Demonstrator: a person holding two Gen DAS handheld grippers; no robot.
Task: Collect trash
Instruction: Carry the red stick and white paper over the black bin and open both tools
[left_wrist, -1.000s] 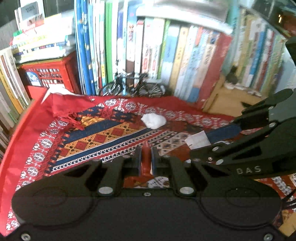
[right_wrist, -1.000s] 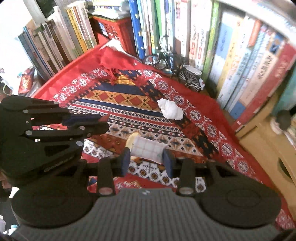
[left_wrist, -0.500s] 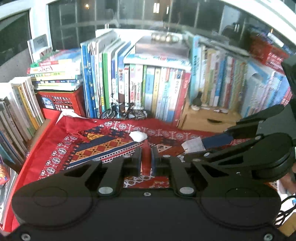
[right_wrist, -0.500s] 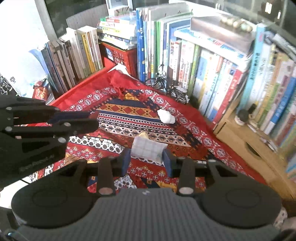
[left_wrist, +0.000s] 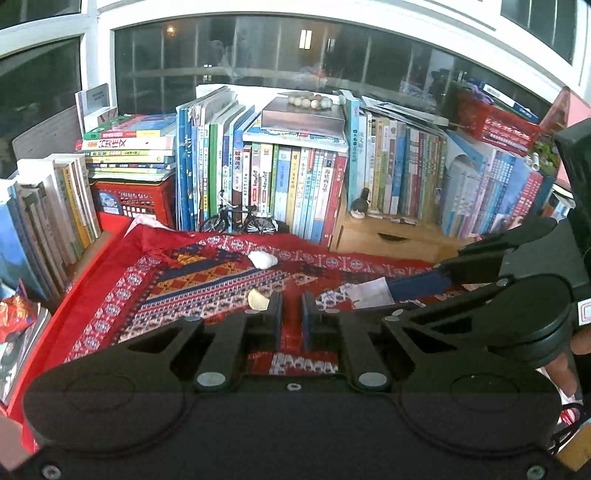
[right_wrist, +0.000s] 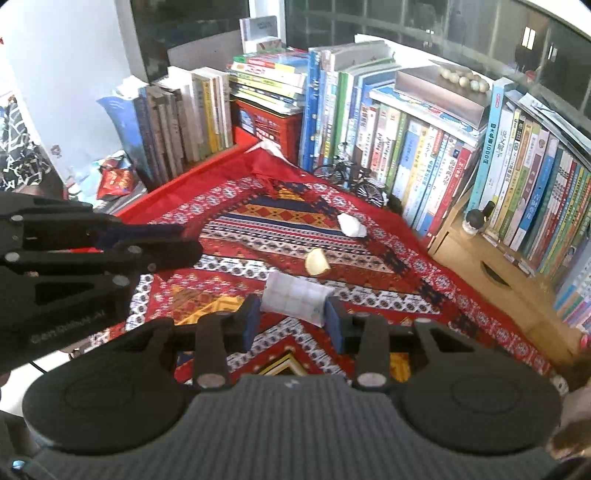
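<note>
My right gripper (right_wrist: 291, 317) is shut on a white folded paper packet (right_wrist: 295, 299) and holds it above the red patterned rug (right_wrist: 369, 291). The left wrist view shows the same packet (left_wrist: 369, 293) at the right gripper's blue pads. My left gripper (left_wrist: 291, 306) is shut, and a thin red scrap (left_wrist: 291, 325) fills the slit between its fingers. On the rug lie a crumpled white paper ball (left_wrist: 262, 259) (right_wrist: 351, 225) and a pale yellow scrap (left_wrist: 257, 300) (right_wrist: 317, 262). Both grippers hang well above them.
Rows of upright books (left_wrist: 295, 184) wall in the rug at the back and left. A model bicycle (left_wrist: 240, 221) and a red crate (left_wrist: 136, 199) stand at the back edge. A wooden box (left_wrist: 388, 240) sits to the right. A red snack wrapper (right_wrist: 118, 181) lies off the rug at left.
Both grippers have risen and drawn back from the rug, each keeping its grip. The window above the books has come into view, and the yellow scrap now shows clear of the packet.
</note>
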